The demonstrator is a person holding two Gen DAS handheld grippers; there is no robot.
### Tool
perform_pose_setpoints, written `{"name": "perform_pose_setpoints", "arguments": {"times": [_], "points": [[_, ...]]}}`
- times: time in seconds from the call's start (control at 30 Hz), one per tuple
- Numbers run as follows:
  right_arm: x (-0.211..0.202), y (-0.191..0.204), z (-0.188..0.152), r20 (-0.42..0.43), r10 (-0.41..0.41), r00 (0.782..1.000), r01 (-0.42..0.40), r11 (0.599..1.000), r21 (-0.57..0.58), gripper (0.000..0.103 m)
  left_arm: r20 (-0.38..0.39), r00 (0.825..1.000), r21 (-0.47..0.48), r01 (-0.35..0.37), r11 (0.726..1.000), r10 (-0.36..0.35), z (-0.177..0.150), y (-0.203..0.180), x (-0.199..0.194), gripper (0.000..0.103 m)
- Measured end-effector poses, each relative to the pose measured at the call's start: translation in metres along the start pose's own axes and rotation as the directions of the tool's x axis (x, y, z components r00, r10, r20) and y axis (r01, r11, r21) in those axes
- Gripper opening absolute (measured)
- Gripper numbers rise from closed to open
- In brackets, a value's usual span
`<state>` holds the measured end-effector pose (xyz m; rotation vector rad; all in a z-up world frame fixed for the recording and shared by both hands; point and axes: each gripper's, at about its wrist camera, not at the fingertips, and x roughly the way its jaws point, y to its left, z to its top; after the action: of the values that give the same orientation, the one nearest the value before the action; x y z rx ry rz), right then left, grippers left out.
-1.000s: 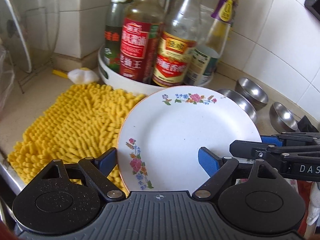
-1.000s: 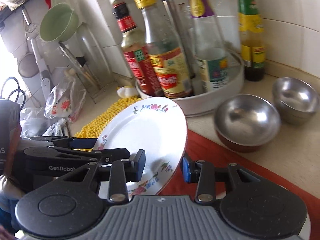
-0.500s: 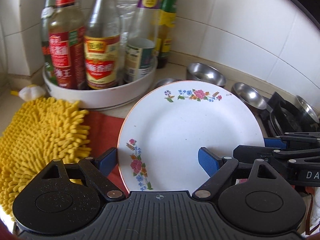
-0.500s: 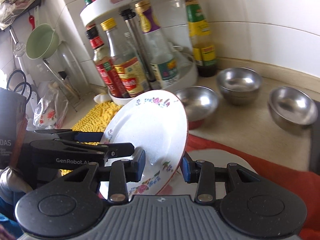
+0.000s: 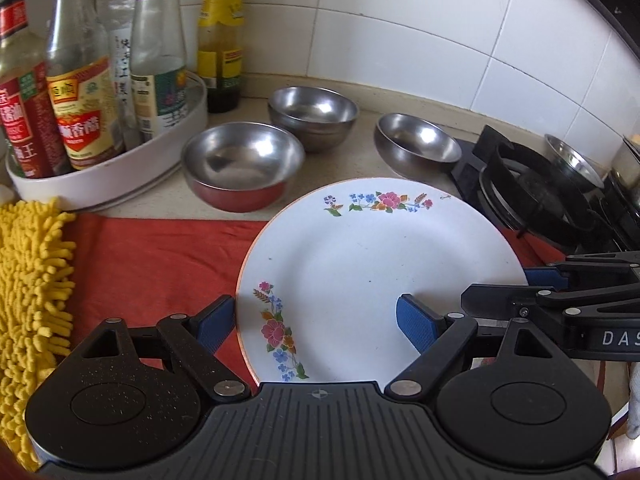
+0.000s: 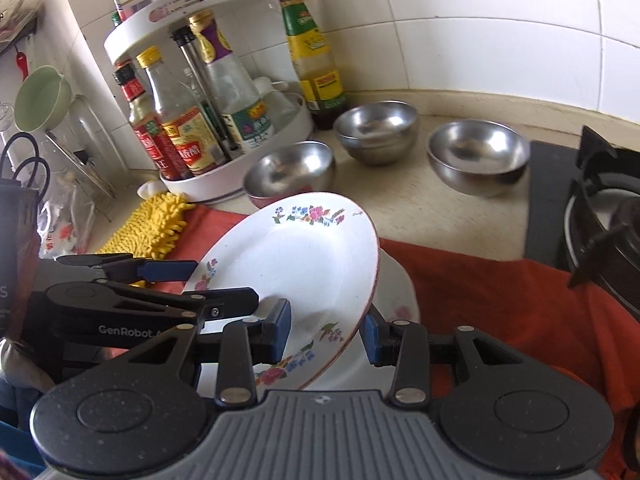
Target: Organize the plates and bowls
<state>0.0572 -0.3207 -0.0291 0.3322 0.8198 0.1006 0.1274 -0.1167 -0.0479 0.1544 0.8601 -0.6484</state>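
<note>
A white plate with flower prints (image 5: 376,272) is held tilted above an orange-red cloth (image 5: 160,256). My left gripper (image 5: 316,324) grips its near rim, and my right gripper (image 6: 326,330) grips the other side; the plate (image 6: 296,264) shows in both views. Under it, in the right wrist view, a second white plate (image 6: 394,292) lies on the cloth. Three steel bowls (image 5: 242,160) (image 5: 312,110) (image 5: 416,148) stand on the counter behind; the nearest has a red outside.
A white turntable rack (image 5: 108,172) with sauce bottles stands at the back left. A yellow chenille mat (image 5: 32,280) lies left. A gas stove (image 5: 536,196) with a pan is at the right. Tiled wall behind.
Both grippers have carried the plate to the right, from over the yellow mat to over the orange-red cloth. The bowls and the stove have come into view.
</note>
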Motion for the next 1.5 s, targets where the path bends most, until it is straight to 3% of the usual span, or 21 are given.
{"name": "perform_pose_setpoints", "arguments": {"times": [0.33,0.43,0.47,0.53,0.63,0.73,0.87,1.07,1.5], "points": [[0.006,-0.015,-0.008,-0.020,-0.010,1.000,0.009,1.000,-0.017,0.036,-0.042,0.999,0.007,0.002,1.000,-0.002,-0.011,-0.017,0.016,0.089],[0.010,-0.015,-0.010,-0.028,-0.015,1.000,0.014,0.999,-0.034,0.036,-0.025,0.997,0.033,0.074,0.997,-0.074,-0.011,-0.027,0.013,0.075],[0.010,-0.016,-0.010,-0.023,-0.046,0.999,0.044,0.998,-0.048,0.036,-0.010,0.999,0.060,0.037,0.998,-0.037,-0.010,-0.033,0.013,0.075],[0.007,-0.023,-0.008,0.014,-0.107,0.994,0.108,0.992,-0.068,0.036,0.009,1.000,0.091,-0.013,0.996,0.013,-0.010,-0.038,0.013,0.084],[-0.004,-0.033,0.000,0.058,-0.156,0.986,0.160,0.985,-0.070,0.036,0.034,0.999,0.026,0.015,1.000,-0.016,-0.008,-0.025,0.003,0.083],[-0.008,-0.040,0.007,0.076,-0.164,0.983,0.169,0.984,-0.061,0.036,0.056,0.998,-0.029,-0.025,0.999,0.026,-0.005,-0.006,-0.005,0.085],[-0.003,-0.040,0.009,0.058,-0.138,0.989,0.142,0.988,-0.066,0.036,0.024,0.996,-0.072,-0.087,0.994,0.089,-0.009,0.016,-0.002,0.085],[0.020,-0.037,0.022,0.022,-0.090,0.996,0.091,0.995,-0.033,0.036,-0.019,0.998,-0.084,-0.069,0.994,0.067,-0.017,0.019,0.003,0.085],[0.050,-0.013,0.079,0.038,-0.084,0.996,0.086,0.996,-0.033,0.036,0.046,0.997,-0.156,-0.055,0.986,0.063,0.043,0.071,0.017,0.088]]}}
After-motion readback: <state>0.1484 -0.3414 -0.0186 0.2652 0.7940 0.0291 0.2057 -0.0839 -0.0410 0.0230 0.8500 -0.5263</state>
